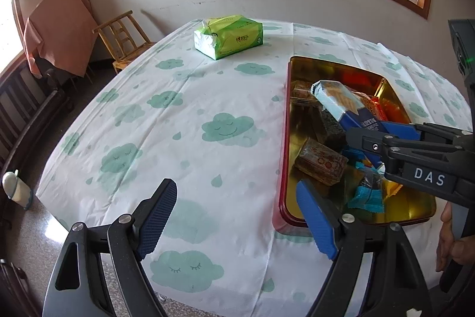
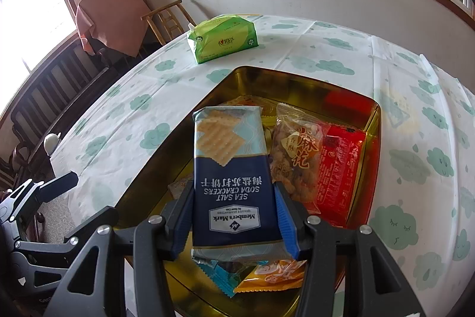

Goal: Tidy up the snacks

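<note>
A gold-lined tin with a red outside (image 1: 283, 138) (image 2: 225, 79) sits on the cloud-print tablecloth and holds several wrapped snacks. My right gripper (image 2: 234, 216) (image 1: 383, 138) is shut on a blue and pale soda cracker pack (image 2: 231, 168) (image 1: 344, 104), held above the tin's contents. Under it lie a twisted-dough snack bag (image 2: 297, 150), a red packet (image 2: 341, 168), a brown box (image 1: 322, 165) and small blue-wrapped sweets (image 1: 366, 198). My left gripper (image 1: 237, 216) stands open over bare cloth at the tin's near left corner, nothing between its fingers.
A green tissue pack (image 1: 228, 36) (image 2: 222, 40) lies at the far side of the table. Beyond the table's left edge are a wooden chair (image 1: 124, 40) and furniture under an orange cloth (image 1: 59, 28). A hand (image 1: 448, 242) shows at the right.
</note>
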### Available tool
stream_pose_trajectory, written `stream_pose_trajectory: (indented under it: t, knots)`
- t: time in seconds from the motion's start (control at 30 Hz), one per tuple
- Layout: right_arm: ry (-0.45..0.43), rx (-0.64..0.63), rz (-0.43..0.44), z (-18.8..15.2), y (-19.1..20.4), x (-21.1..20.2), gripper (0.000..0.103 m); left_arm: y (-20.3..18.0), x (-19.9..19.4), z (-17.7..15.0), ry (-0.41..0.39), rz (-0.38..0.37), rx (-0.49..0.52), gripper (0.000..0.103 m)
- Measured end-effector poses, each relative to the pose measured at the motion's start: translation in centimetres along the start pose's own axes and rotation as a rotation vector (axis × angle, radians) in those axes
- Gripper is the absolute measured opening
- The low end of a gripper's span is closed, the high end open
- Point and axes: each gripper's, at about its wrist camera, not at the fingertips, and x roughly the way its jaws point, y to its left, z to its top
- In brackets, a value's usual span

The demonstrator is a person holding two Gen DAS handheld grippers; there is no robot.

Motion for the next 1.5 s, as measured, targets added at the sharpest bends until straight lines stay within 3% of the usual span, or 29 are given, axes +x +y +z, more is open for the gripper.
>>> stream_pose_trajectory:
  t: [0.27,0.43,0.7,0.87,1.07,1.5]
  knots:
    - [-0.027,0.025,-0.007,-0.1,-0.3,-0.2,0.057,-0.4,-0.1,-0.2,-0.015,-0.033,0.013,0.080]
    - [-0.091,0.061,-0.013,-0.4,-0.8,-1.8,0.058,-0.3,-1.1,-0.3,-0.051,-0.019,-0.009,0.080]
    - [-0.237,0.017,-0.086,-2.1,0.3,-7.3,0.067,-0.5,-5.1,-0.6,-0.162,0.047,-0.047,0.081]
    - [-0.304,-0.033,-0.120,-3.5,1.4,-10.8,0.072,-0.8,-8.0,-0.7,-0.211,0.023,-0.050,0.082]
    - [-0.387,-0.079,-0.162,-4.9,2.7,-14.5,0.075,-1.2,-11.8,-0.9,-0.284,-0.010,-0.087,0.090]
    - [-0.520,-0.057,-0.196,-7.4,2.3,-20.3,0.078,-3.0,-18.0,-1.3,-0.402,-0.012,-0.077,0.099]
